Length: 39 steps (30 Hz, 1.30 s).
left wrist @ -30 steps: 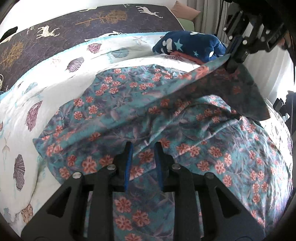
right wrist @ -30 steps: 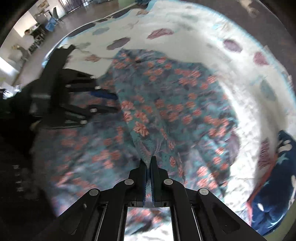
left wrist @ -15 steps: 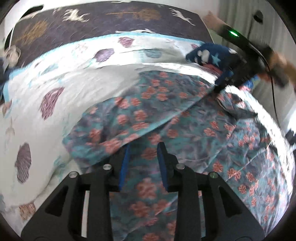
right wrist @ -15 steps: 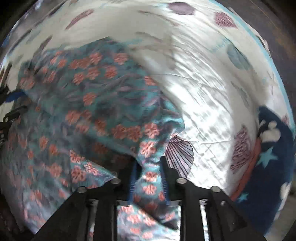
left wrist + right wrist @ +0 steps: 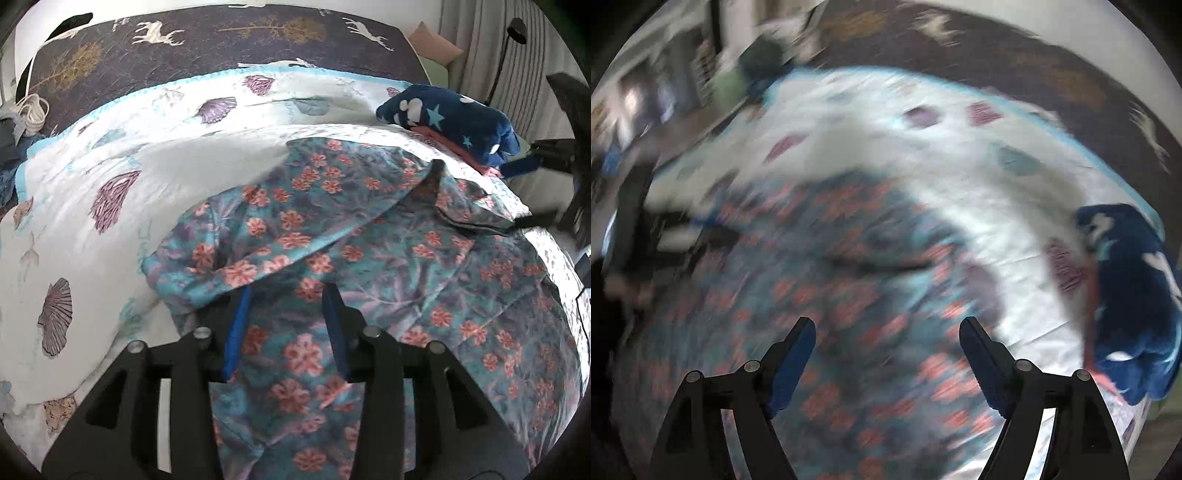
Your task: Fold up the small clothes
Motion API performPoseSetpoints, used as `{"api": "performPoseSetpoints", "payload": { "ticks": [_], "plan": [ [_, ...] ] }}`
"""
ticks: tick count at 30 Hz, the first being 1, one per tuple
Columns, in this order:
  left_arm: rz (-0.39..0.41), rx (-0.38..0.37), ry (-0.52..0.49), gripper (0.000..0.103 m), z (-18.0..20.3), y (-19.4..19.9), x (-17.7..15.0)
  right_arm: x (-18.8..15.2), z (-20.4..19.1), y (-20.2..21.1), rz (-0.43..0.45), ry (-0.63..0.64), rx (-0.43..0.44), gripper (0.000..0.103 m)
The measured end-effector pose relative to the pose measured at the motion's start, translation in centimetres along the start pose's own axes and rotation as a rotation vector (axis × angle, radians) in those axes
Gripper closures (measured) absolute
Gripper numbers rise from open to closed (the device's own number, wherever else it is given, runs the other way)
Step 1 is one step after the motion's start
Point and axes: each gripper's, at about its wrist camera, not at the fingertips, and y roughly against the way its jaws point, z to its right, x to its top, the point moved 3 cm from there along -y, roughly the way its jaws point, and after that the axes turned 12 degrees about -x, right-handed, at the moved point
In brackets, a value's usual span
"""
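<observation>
A teal garment with pink flowers (image 5: 332, 236) lies spread on the bed, its far half folded over toward me. My left gripper (image 5: 286, 325) hovers low over the garment's near part with jaws apart and nothing between them. My right gripper (image 5: 886, 354) is wide open and empty above the garment (image 5: 849, 295); its view is blurred by motion. In the left wrist view the right gripper (image 5: 532, 192) shows blurred at the far right edge, beside the garment's right corner.
The bed has a white shell-print quilt (image 5: 147, 155) and a dark deer-print blanket (image 5: 221, 40) behind. A navy star-print cloth (image 5: 450, 118) lies at the back right, also in the right wrist view (image 5: 1130, 288). A white cord (image 5: 31, 110) lies at the far left.
My right gripper carried the garment's flap across, let it go and opened wide, then pulled away to the right. My left gripper opened wider and stayed over the near part.
</observation>
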Motion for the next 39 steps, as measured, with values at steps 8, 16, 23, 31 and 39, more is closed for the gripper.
{"api": "performPoseSetpoints", "payload": {
  "ticks": [8, 16, 23, 31, 39],
  "plan": [
    [-0.004, -0.012, -0.048, 0.061, 1.8, 1.5, -0.6, -0.3, -0.4, -4.8, -0.099, 0.032, -0.170, 0.100],
    [0.014, -0.006, -0.033, 0.061, 1.3, 2.5, -0.6, 1.3, 4.2, 4.4, 0.029, -0.317, -0.068, 0.101],
    [-0.002, 0.028, -0.018, 0.059, -0.6, 1.7, 0.1, 0.2, 7.4, 10.8, 0.089, -0.571, 0.099, 0.101],
    [-0.014, 0.014, -0.001, 0.059, -0.6, 1.9, -0.5, -2.4, 2.9, 2.2, -0.003, -0.209, 0.023, 0.021],
    [-0.031, 0.016, 0.001, 0.059, -0.5, 1.4, -0.5, -1.8, -1.6, -2.7, 0.015, 0.098, -0.171, 0.070]
  ]
}}
